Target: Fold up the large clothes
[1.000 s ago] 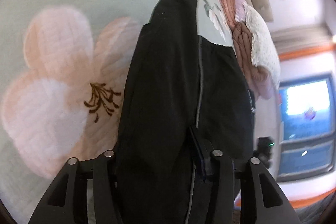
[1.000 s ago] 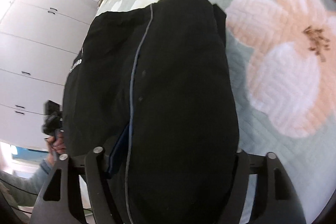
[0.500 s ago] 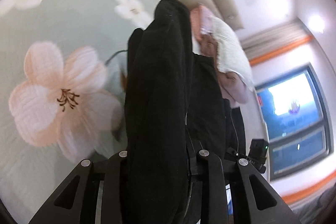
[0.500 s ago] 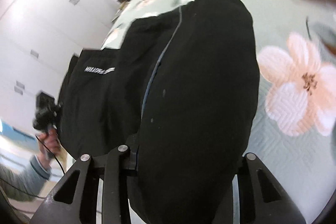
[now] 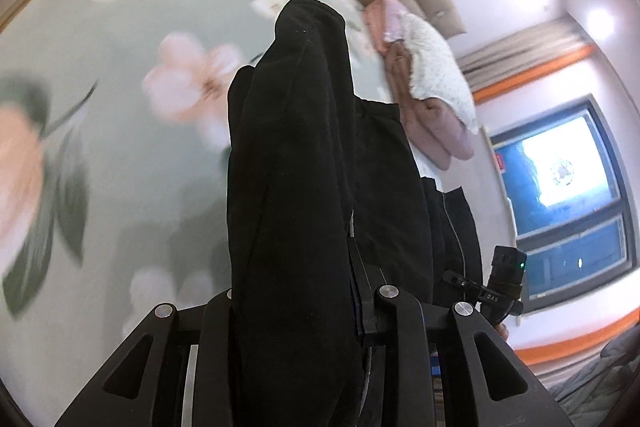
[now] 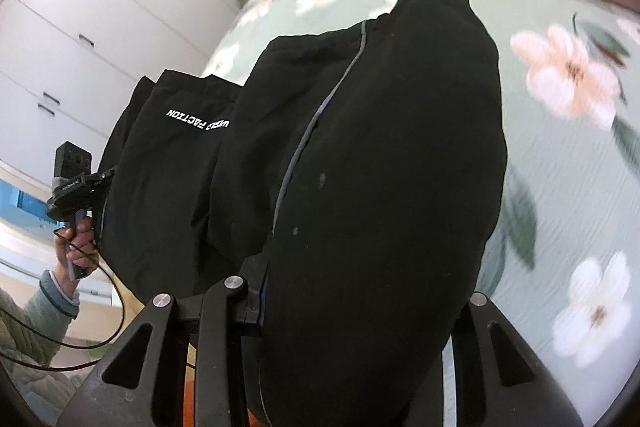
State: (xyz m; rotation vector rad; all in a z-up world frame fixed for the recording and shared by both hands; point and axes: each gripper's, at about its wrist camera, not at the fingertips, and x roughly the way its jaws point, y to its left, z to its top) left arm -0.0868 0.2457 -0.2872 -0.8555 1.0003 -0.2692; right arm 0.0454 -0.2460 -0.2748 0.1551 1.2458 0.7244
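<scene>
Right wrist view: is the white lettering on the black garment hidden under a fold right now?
No. The white lettering lies in plain sight on the black fabric garment, on the panel left of the grey piping.

free: green floral bedspread open left of black garment | blocked: pink-and-white clothes pile at headboard end | garment drapes ahead of both grippers

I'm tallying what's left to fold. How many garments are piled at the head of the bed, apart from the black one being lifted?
3, possibly more hidden: a white dotted piece on top, a light pink one behind it, and a dusty-pink one underneath, all beside the black garment.
</scene>
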